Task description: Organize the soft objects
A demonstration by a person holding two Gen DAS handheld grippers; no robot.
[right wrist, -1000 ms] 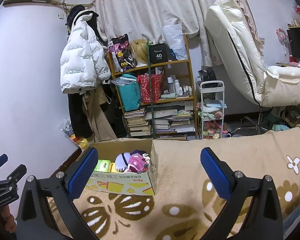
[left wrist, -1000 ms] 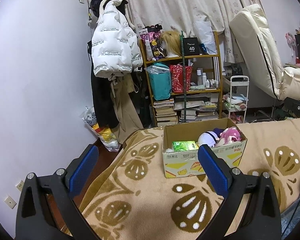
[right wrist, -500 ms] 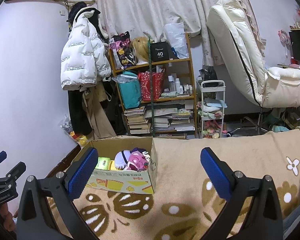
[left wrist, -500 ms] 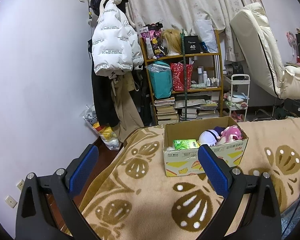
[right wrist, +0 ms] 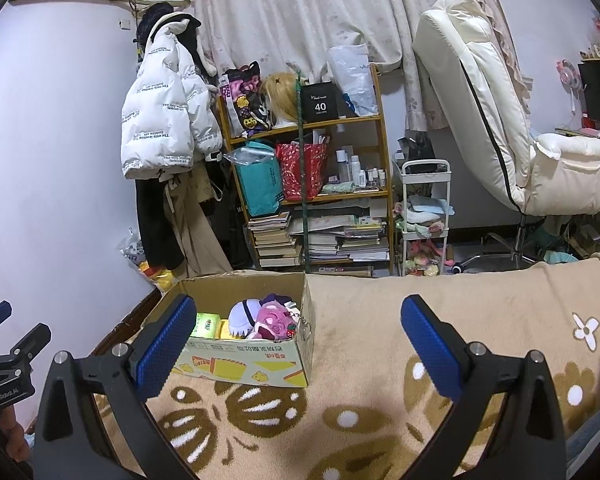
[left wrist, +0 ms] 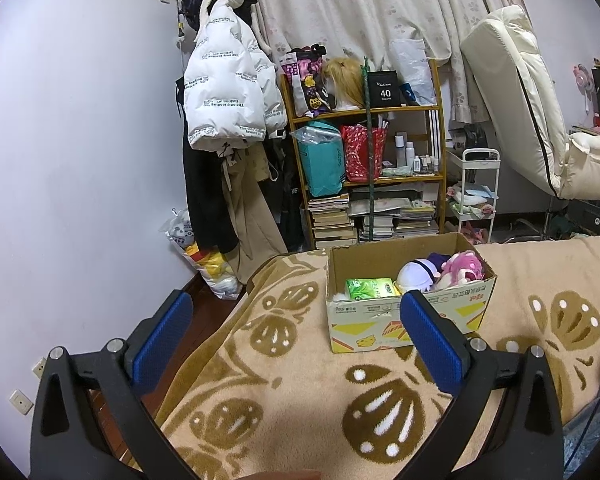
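Two grippers hang over the bed, and neither one holds anything. The left gripper (left wrist: 296, 344) has its blue pads far apart, its jaws are opening a little more, and only the brown flower blanket (left wrist: 284, 408) shows between them. The right gripper (right wrist: 296, 344) is wide too, with bare blanket between its pads. Going out from the left gripper, the cardboard box (left wrist: 408, 320) sits ahead and a bit to the right, with its near wall partly behind the right pad. From the right gripper, the same box (right wrist: 256, 364) is ahead and off to the left, with its near corner behind the left pad. So the box lies between the two hands, and it looks closer to the left one. Its long side runs across the left camera's view. Inside it are a green pack (left wrist: 370, 288), a white and purple plush (left wrist: 418, 276) and a pink plush (left wrist: 462, 268), all packed close together. No soft thing lies loose on the blanket in either view, so the next move most likely turns on reaching toward the box.
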